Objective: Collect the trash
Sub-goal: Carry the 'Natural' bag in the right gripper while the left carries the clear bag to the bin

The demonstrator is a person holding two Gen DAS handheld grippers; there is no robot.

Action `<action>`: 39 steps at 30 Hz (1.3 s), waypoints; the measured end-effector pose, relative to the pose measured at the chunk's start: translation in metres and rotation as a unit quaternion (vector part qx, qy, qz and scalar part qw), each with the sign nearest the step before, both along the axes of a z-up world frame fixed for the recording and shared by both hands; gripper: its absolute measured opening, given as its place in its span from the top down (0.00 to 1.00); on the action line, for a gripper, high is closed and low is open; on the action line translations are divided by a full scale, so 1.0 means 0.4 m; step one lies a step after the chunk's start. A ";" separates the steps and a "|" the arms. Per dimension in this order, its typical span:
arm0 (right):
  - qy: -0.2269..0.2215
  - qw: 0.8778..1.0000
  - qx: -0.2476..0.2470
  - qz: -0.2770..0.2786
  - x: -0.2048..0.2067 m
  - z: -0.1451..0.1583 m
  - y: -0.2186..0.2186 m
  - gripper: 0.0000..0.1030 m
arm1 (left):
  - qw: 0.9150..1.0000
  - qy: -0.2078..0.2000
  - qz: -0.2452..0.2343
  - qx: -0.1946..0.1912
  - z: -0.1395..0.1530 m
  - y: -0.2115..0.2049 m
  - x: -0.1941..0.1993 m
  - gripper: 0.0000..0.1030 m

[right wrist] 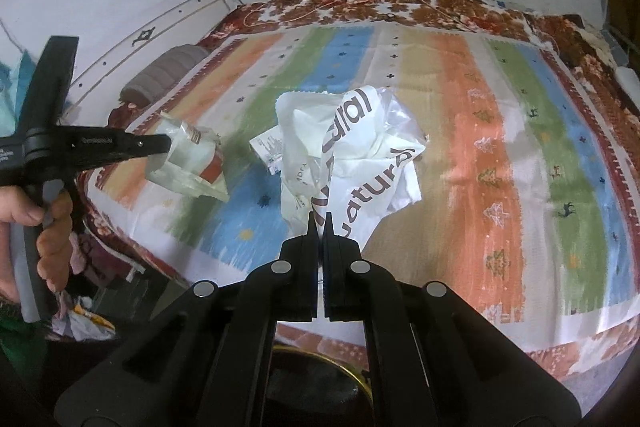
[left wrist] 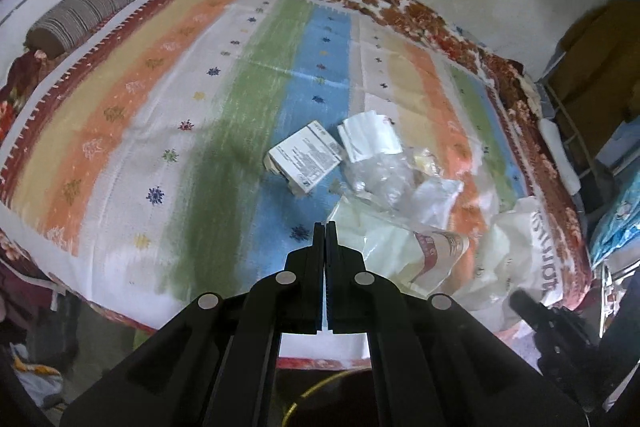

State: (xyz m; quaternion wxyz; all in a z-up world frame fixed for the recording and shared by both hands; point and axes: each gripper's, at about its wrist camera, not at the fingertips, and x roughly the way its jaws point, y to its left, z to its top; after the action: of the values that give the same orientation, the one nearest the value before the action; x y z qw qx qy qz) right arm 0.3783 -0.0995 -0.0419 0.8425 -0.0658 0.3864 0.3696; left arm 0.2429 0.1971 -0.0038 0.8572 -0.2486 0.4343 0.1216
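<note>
Two grippers level over bed (left wrist: 120,99): left gripper (right wrist: 168,143) clamped on wrapper (right wrist: 192,163), right gripper (right wrist: 319,223) clamped on bag (right wrist: 352,155). One box (left wrist: 305,155) ahead, perhaps two clear wrappers (left wrist: 384,171) beside.

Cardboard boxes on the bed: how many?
1: a small white printed box on the blue stripe, left of the plastic trash pile. More could be hidden under the bags.

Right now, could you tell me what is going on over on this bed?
A person is collecting trash off the striped bedspread with two handheld claws. The left claw is shut on a crumpled wrapper, lifted above the bed. The right claw is shut on a white plastic bag with brown lettering. A small printed box and clear plastic scraps lie uncollected.
</note>
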 end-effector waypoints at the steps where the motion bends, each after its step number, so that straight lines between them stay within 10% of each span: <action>1: -0.003 1.000 -0.001 0.001 -0.008 0.003 -0.004 0.99 | 1.000 -0.004 -0.003 0.003 0.004 -0.011 -0.009 1.00; 21: -0.008 1.000 0.008 0.007 -0.162 0.029 -0.112 0.99 | 0.997 -0.058 -0.047 0.017 0.079 -0.161 -0.169 1.00; 39: 0.041 0.999 -0.026 0.009 -0.247 -0.053 -0.198 0.99 | 0.994 0.012 -0.097 -0.048 -0.042 -0.254 -0.260 1.00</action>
State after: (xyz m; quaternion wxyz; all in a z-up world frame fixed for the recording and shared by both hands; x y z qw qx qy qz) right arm 0.2794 -0.1787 -0.0631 0.8206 -0.0762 0.4294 0.3694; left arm 0.1389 0.0954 -0.0205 0.8465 -0.2446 0.4724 0.0196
